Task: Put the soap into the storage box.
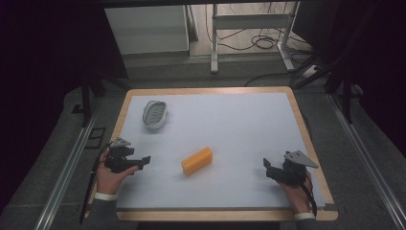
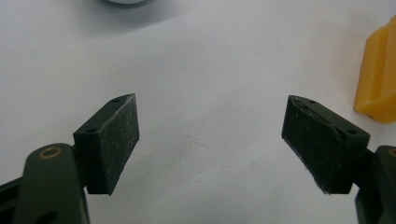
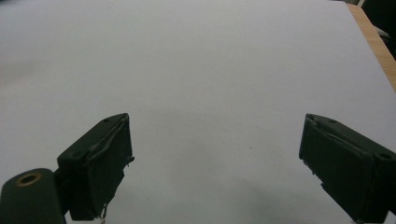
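Observation:
An orange block (image 1: pixel 197 160) lies near the middle of the white table (image 1: pixel 239 124). A pale oval dish (image 1: pixel 154 114) with a ribbed inside sits at the far left. My left gripper (image 1: pixel 143 161) rests low at the left, open, its jaws pointing right toward the block with bare table between them. In the left gripper view (image 2: pixel 210 140) the orange block (image 2: pixel 378 79) shows at the right edge. My right gripper (image 1: pixel 266 165) sits at the near right, open and holding nothing; in the right gripper view (image 3: pixel 215 158) bare table lies between its jaws.
The table has a wooden rim (image 1: pixel 306 139). Beyond the far edge stand a metal frame (image 1: pixel 249 33) and loose cables (image 1: pixel 265 43) on the floor. A white cabinet (image 1: pixel 148 28) stands at the back left.

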The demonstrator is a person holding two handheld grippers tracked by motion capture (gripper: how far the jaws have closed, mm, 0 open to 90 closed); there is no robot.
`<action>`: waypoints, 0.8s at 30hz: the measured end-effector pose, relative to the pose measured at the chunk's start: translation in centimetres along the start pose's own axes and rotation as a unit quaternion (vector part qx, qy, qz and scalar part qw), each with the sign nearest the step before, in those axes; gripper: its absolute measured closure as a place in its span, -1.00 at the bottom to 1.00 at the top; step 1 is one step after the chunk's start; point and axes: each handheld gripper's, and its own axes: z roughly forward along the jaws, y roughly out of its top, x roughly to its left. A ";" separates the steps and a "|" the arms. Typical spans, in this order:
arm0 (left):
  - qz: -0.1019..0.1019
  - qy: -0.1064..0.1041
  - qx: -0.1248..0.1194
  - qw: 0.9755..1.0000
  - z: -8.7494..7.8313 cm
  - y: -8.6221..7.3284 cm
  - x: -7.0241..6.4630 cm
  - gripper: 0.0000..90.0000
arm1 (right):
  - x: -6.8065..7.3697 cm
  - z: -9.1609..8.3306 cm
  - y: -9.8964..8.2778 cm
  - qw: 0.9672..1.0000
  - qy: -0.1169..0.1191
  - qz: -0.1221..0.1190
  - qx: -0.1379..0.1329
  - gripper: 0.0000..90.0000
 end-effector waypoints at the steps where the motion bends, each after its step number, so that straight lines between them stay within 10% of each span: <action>1: 0.000 0.000 0.000 1.000 -0.1 0.0 0.0 -0.56 | 0.0 0.0 0.0 1.000 -0.001 -0.001 0.001 -0.79; 24: 0.041 0.011 0.020 0.999 -1.7 3.1 -0.8 -0.56 | -0.1 0.1 0.0 1.000 -0.001 0.005 0.003 -0.79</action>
